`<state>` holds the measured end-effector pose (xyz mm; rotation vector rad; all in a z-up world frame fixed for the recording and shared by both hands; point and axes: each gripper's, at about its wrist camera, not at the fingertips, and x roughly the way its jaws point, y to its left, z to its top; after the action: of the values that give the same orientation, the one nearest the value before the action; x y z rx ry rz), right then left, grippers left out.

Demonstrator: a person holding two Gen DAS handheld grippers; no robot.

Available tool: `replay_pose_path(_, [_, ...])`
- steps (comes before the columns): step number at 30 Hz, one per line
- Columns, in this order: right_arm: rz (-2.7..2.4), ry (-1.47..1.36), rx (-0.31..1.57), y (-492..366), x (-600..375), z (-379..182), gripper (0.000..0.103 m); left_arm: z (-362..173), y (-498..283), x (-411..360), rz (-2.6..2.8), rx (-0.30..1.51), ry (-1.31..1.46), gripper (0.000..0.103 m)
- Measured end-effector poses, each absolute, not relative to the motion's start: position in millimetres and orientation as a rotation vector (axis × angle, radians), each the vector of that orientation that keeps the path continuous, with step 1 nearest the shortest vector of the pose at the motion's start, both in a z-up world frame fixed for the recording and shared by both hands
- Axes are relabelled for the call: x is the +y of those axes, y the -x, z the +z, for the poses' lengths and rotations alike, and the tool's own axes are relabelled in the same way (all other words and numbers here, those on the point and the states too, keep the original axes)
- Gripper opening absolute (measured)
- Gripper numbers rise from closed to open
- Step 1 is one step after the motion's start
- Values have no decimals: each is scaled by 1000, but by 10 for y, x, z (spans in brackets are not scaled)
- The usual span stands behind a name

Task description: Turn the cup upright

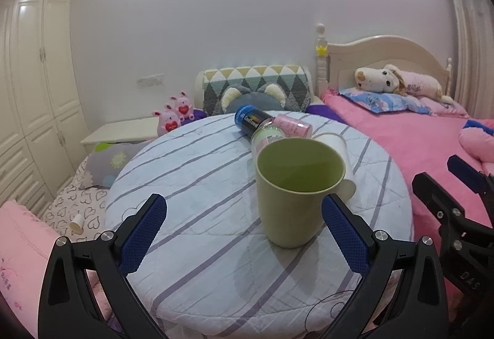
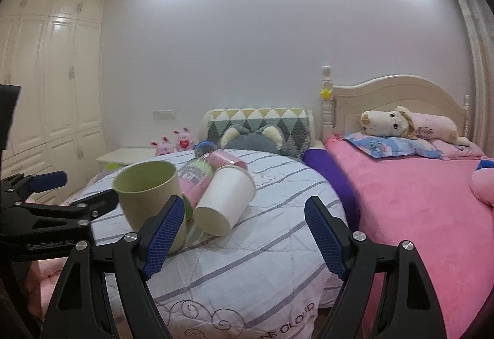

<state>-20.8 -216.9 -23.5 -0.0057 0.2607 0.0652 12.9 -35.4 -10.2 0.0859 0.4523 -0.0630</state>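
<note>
A light green cup (image 1: 296,194) stands upright, mouth up, on the round table with a striped cloth (image 1: 191,172). It also shows in the right wrist view (image 2: 148,190). My left gripper (image 1: 244,234) is open and empty, with the cup just ahead of its right finger. A white cup (image 2: 227,200) lies on its side behind the green one, its base toward the camera. My right gripper (image 2: 240,237) is open and empty, just in front of the white cup.
A clear bottle with a blue cap (image 1: 256,123) and a pink tube (image 1: 293,124) lie on the table behind the cups. A pink bed (image 2: 416,194) is to the right. A white nightstand (image 1: 123,130) with pink plush toys (image 1: 171,118) is at the back left.
</note>
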Motion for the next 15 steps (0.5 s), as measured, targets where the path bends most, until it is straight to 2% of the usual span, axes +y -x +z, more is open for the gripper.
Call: replay_pose_path(15, [68,-4,297,192,-2170,-257,82,-66,-88,-386,-46,434,-100,102])
